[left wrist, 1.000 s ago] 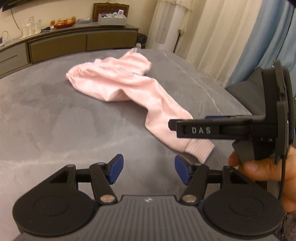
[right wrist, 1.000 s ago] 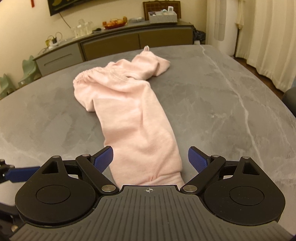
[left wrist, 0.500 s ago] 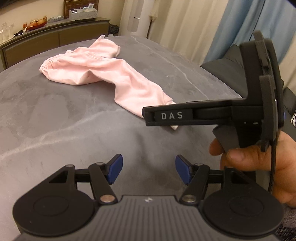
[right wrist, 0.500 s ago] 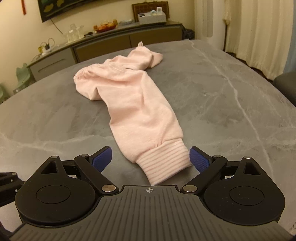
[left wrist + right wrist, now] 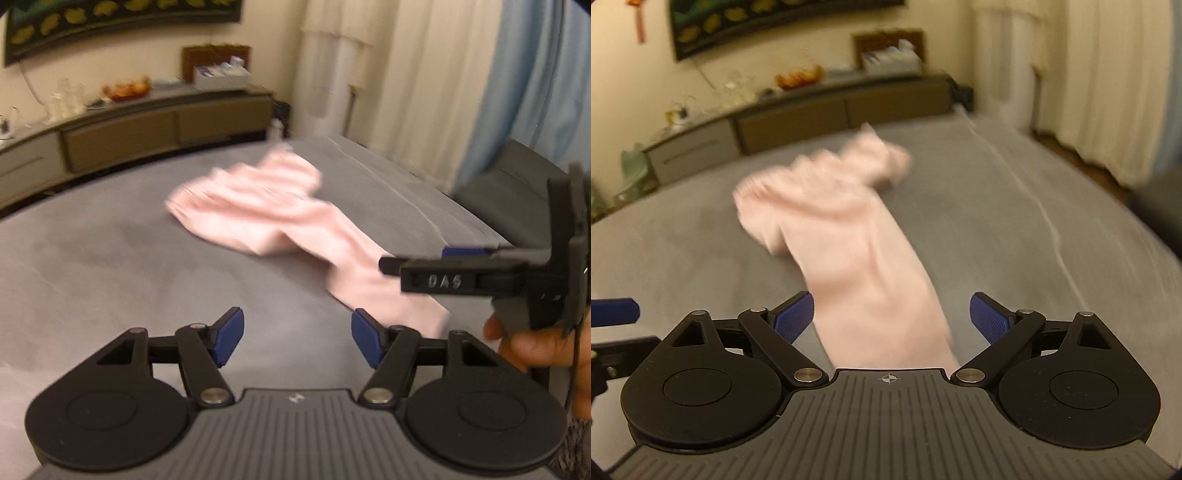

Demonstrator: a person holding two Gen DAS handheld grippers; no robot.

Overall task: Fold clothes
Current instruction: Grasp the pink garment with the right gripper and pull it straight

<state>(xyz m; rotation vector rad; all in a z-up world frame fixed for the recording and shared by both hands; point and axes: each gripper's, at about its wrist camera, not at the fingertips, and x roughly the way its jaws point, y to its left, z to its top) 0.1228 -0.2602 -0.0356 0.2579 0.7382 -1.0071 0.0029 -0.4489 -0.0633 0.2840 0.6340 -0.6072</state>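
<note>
Pink trousers (image 5: 849, 236) lay crumpled on the grey table (image 5: 1015, 221), one leg reaching toward you; your left gripper (image 5: 295, 330) and right gripper (image 5: 892, 317) both hung spread above it, gripping nothing.

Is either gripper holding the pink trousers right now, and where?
No. The left gripper and right gripper are both open and empty; the pink trousers lie loose on the table.

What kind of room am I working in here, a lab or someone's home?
Most likely a home living or dining room. A long low sideboard carries a bowl of fruit and glassware, pale floor-length curtains hang on the right, and the pink garment lies on a grey stone-look table.
</note>
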